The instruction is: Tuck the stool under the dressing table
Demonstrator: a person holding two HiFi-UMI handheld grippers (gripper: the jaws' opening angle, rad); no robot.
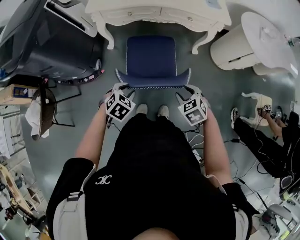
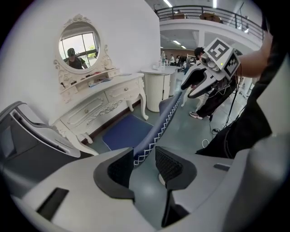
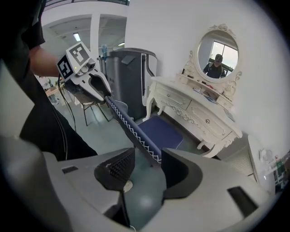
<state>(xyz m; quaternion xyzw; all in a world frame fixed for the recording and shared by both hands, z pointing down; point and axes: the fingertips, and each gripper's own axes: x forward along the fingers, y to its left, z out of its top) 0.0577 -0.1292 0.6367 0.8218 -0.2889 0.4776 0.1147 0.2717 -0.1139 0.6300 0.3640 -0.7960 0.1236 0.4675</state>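
Observation:
The stool has a blue seat (image 1: 151, 56) and a low blue backrest with white zigzag trim (image 1: 152, 84). It stands right in front of the white dressing table (image 1: 154, 11), its seat partly under the table's front edge. My left gripper (image 1: 121, 87) is at the backrest's left end and my right gripper (image 1: 187, 89) at its right end. In the left gripper view the trimmed edge (image 2: 161, 122) runs between the open jaws of the left gripper (image 2: 145, 165), with a gap beside it. In the right gripper view the same edge (image 3: 131, 129) passes between the parted jaws of the right gripper (image 3: 147, 170).
A dark grey machine (image 1: 42, 42) stands left of the table and a round white cabinet (image 1: 248, 42) to its right. A folding chair (image 1: 44, 110) is at the left. Cables (image 1: 197, 140) lie on the floor by my feet, and a person (image 1: 262, 140) sits at the right.

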